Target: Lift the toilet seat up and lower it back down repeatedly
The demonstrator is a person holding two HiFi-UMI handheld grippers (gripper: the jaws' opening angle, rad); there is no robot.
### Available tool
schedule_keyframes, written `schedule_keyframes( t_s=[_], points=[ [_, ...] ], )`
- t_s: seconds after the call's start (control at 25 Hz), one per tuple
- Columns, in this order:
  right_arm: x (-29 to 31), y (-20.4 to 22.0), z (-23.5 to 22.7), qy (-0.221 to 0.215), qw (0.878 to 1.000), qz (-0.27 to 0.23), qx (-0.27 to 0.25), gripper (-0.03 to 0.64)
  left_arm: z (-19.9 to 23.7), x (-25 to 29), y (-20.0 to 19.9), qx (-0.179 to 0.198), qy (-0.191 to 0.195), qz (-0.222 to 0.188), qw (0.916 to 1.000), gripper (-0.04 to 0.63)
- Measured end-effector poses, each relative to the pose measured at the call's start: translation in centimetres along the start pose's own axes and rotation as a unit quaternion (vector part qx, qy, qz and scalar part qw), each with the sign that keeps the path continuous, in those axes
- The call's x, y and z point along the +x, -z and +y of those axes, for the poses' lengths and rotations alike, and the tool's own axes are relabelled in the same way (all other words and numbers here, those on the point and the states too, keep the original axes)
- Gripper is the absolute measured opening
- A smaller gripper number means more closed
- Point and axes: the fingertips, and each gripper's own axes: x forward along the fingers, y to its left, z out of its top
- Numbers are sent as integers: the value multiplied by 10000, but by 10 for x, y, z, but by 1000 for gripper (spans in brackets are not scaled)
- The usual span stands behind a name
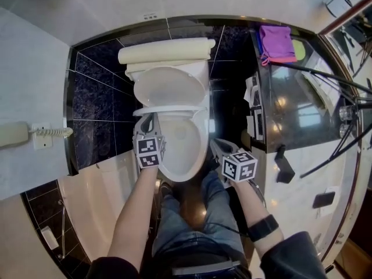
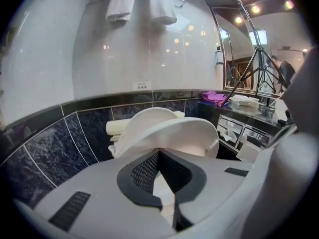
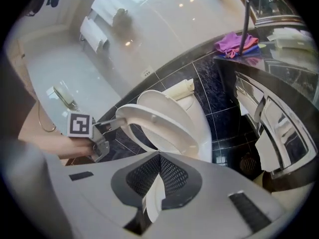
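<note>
Okay, my left fingers (image 2: 147, 171) are closed together, tips against the rim of the toilet seat (image 2: 174, 131), which stands half raised over the bowl (image 1: 174, 161); my right fingers (image 3: 172, 176) are shut, empty, beside the bowl.

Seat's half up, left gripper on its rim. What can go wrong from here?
1. The left gripper holds the half-raised toilet seat by its side rim only; a slip would likely slam it onto the bowl.
2. The right gripper is shut, empty and clear of the seat, so nothing backs up that hold.
3. The raised lid stands close behind the seat; an overshoot may knock it.
</note>
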Motion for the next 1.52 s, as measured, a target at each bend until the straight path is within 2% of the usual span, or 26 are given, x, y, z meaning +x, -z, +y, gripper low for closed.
schedule_keyframes(
  t_s=[0.16,0.36,0.76,1.16,1.36,1.52],
  points=[
    [-3,-8,4,29,9992,2,-393,15,11,30,-22,141,-40,-45,9999,0],
    [-10,-15,3,8,9991,-71,-410,15,17,49,-32,216,-96,67,9997,0],
    [-10,-25,15,35,9970,-122,-763,15,12,26,-31,368,5,116,9993,0],
    [-35,-43,59,355,9886,-358,-1422,15,-11,-72,-37,493,519,43,9974,0],
    [-64,-34,89,591,9831,-464,-1669,16,-9,-144,-40,401,715,-28,9966,0],
    [-88,-18,111,810,9790,-568,-1781,16,5,-199,-34,403,703,-162,9966,0]
  ],
)
